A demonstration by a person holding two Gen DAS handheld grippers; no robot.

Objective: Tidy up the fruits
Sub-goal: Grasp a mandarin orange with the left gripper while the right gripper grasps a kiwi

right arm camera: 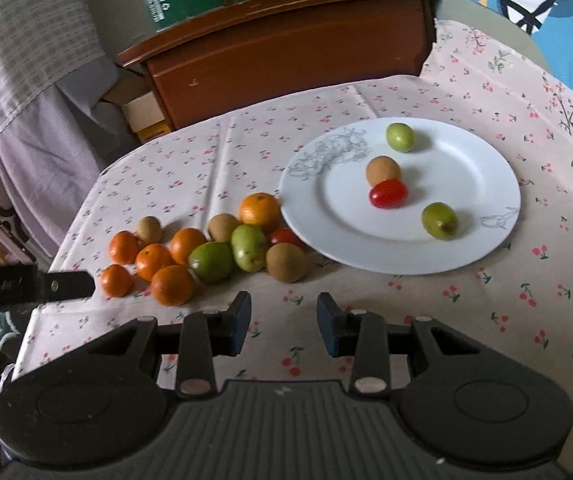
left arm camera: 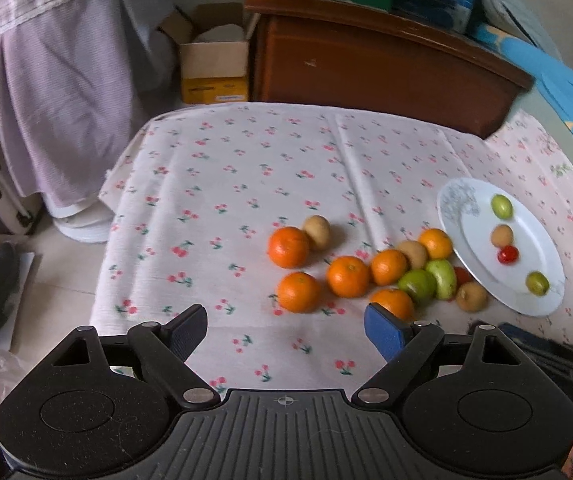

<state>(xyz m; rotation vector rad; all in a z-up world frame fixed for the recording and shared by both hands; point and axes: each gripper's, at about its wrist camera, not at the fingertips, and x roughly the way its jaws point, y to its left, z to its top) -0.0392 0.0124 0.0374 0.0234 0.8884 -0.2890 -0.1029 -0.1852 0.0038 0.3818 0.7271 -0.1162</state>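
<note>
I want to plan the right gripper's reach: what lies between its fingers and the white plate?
Only bare cherry-print cloth lies between the right gripper and the white plate, as the right wrist view shows.

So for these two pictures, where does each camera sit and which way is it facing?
Left wrist: on the left gripper, jaws wide open, looking down at the oranges; plate at right.
Right wrist: on the right gripper, jaws narrower and empty, facing the plate; the left gripper's finger shows at left.
Shared: cherry-print cloth, fruit pile, plate, wooden headboard.
</note>
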